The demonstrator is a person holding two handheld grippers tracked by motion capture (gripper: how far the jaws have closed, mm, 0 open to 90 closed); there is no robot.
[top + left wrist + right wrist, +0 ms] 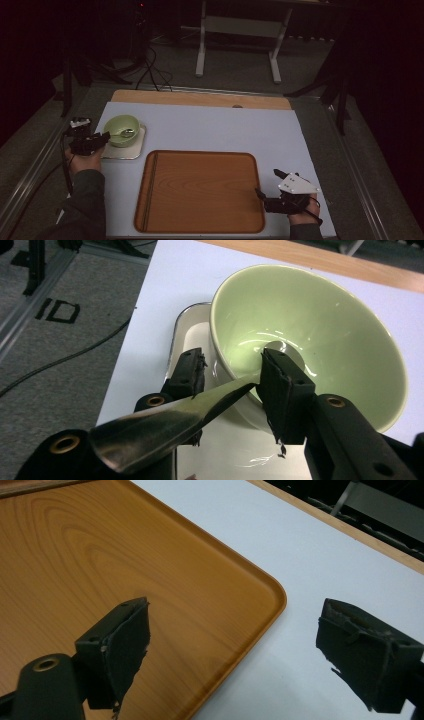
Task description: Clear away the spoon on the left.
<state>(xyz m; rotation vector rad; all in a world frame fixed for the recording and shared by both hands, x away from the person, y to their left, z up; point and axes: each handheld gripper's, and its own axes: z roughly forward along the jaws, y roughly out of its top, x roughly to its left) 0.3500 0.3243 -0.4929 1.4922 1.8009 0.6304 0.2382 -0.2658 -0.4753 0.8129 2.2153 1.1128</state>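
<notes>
A pale green bowl (122, 130) stands on a small white square dish (125, 151) at the left of the table, with a metal spoon (126, 133) in it. My left gripper (102, 137) reaches the bowl from the left. In the left gripper view its jaws straddle the near wall of the bowl (325, 340), one outside and one inside. The spoon handle (200, 405) runs out over the rim between them. A thin gap shows at the outer jaw, so the left gripper (232, 360) is open. My right gripper (266, 181) is open and holds nothing, by the right edge of the wooden tray (200, 192).
The wooden tray (125, 555) lies bare in the front middle of the white mat (215, 130). Its rounded corner sits under my right gripper (240, 630). The white dish (192, 325) lies close to the mat's left edge. Cables and a table frame (237, 45) stand on the floor beyond.
</notes>
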